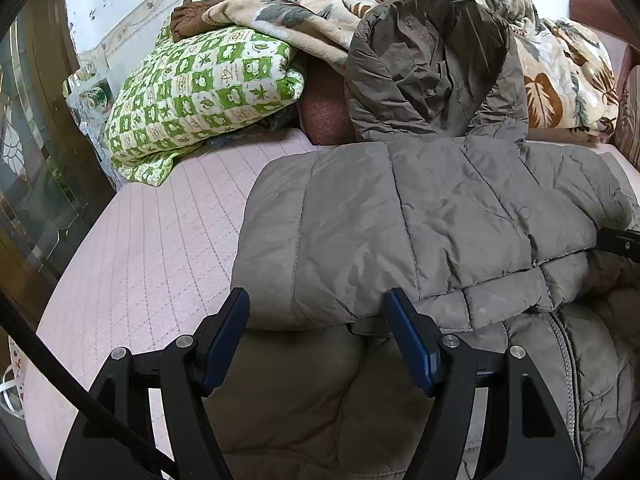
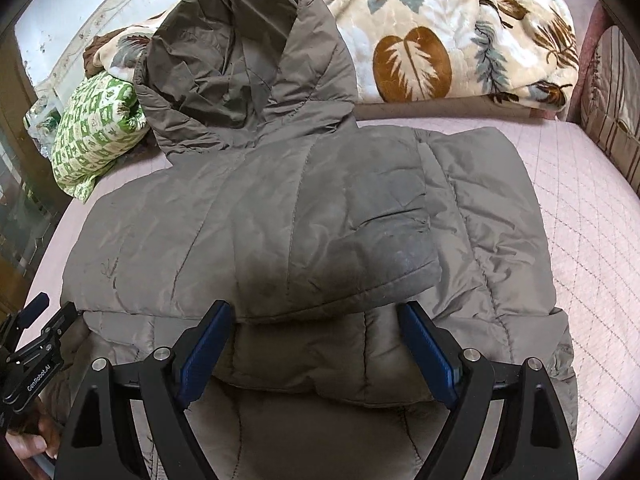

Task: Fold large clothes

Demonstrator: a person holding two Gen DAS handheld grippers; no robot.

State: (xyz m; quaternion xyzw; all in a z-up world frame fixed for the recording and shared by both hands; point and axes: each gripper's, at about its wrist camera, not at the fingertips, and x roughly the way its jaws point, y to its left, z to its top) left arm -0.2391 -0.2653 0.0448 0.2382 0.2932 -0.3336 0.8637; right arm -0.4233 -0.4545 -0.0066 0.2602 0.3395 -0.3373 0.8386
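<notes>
A grey quilted puffer jacket with a hood point(image 2: 304, 216) lies spread on a pale pink quilted mattress cover point(image 2: 592, 208), its long axis running away from both cameras: the hood point(image 2: 244, 60) points toward the far end of the bed, the hem end nearest the grippers. Both padded sleeves are folded in across the body, the right sleeve's cuff point(image 2: 400, 272) lying on top near the middle, and the zipper point(image 1: 564, 360) shows along the jacket's near right part in the left wrist view.

The left gripper point(image 1: 318, 340) hovers over the jacket's near left edge, its blue-padded black fingers point(image 1: 224, 340) spread wide with nothing between them. The right gripper point(image 2: 316, 354) is likewise released, jaws parted above the near middle of the garment; whether its pads touch the fabric cannot be told.

Beyond the hood sit a green-and-white patterned pillow point(image 1: 200, 96) on the left and a cream fleece blanket printed with brown leaves point(image 2: 452, 40) heaped along the far end of the bed.
</notes>
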